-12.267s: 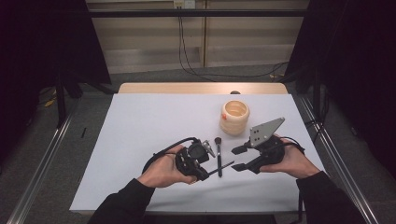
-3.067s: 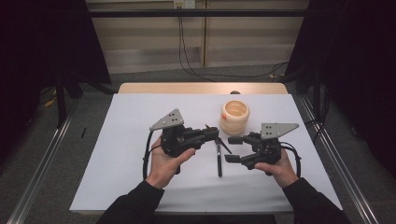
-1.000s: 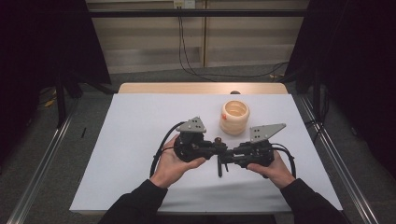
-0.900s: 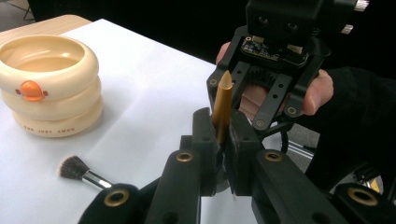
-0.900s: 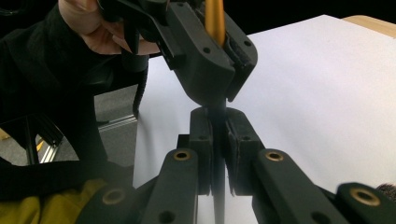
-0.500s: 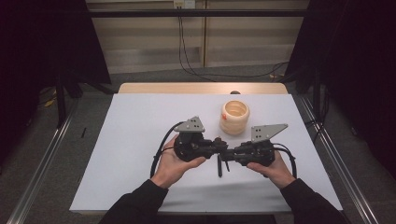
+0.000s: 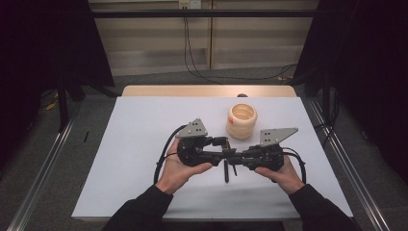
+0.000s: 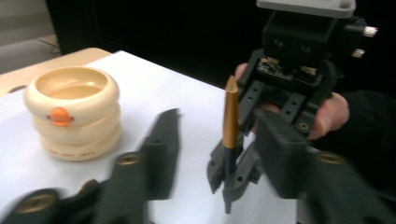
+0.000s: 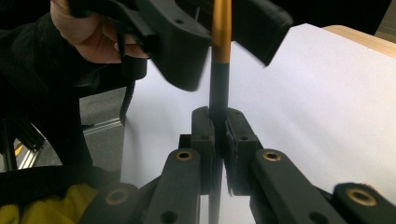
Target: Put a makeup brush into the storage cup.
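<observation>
1. The left gripper (image 7: 219, 144) is held over the middle of the white desk (image 7: 144, 125); its fingers (image 8: 161, 140) have just been opening and now stand spread, one on each side of the brush (image 8: 230, 140) without pressing on it. Against the high view of half a second ago, both hands are seen in the same place, so only these fingers have changed
2. The brush, a thin stick with a gold upper part and a black lower part, stands nearly upright between the two grippers, above the desk near the person's edge
3. The right gripper (image 7: 231, 155) has its fingers (image 9: 204, 140) pressed onto the black part of the brush, and the whole hold is carried by it
4. The handover from left to right is judged as good as done; the left gripper is free to be drawn back
5. The cream ringed pot (image 7: 242, 120) stands beyond the grippers, apart from both, and is judged the likely place for the brush
</observation>
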{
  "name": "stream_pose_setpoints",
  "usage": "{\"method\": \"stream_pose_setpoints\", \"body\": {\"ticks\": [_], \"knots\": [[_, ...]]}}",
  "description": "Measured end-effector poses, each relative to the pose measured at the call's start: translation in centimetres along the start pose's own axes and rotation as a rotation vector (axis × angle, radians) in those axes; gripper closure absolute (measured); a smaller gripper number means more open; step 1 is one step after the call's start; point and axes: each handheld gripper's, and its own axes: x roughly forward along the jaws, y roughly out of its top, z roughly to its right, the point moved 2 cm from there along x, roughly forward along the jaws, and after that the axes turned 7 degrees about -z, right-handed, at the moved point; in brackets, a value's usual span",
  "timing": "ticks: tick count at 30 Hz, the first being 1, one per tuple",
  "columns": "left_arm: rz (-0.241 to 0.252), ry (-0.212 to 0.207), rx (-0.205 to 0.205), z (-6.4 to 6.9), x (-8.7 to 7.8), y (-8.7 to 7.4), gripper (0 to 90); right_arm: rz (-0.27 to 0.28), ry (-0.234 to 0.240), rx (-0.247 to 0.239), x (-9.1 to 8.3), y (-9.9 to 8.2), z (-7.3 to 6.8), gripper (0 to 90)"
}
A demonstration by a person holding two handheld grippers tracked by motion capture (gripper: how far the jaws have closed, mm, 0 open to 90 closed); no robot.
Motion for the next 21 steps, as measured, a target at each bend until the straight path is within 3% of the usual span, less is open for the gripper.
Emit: {"method": "stream_pose_setpoints", "body": {"ticks": [3,5,12,17,20,21], "knots": [[0.008,0.020,-0.004,0.0,0.0,-0.1,31.4,0.005,-0.007,0.000,-0.1,0.1,0.0,84.0],[0.012,0.042,0.003,0.0,-0.2,-0.2,30.2,0.009,-0.006,-0.001,-0.2,0.1,0.0,84.0],[0.086,0.076,0.000,-0.3,-0.5,-0.2,7.9,0.018,-0.024,-0.004,-0.3,0.2,0.1,84.0],[0.106,0.104,-0.024,-0.6,-1.0,-0.5,2.0,0.026,-0.037,0.006,-0.4,0.2,0.2,84.1],[0.091,0.167,-0.032,-0.9,-1.3,-1.0,2.6,0.034,-0.046,0.004,-0.4,0.2,0.3,84.1],[0.102,0.147,-0.036,-1.1,-1.5,-1.1,2.2,0.034,-0.048,0.005,-0.5,0.2,0.3,84.0]]}}
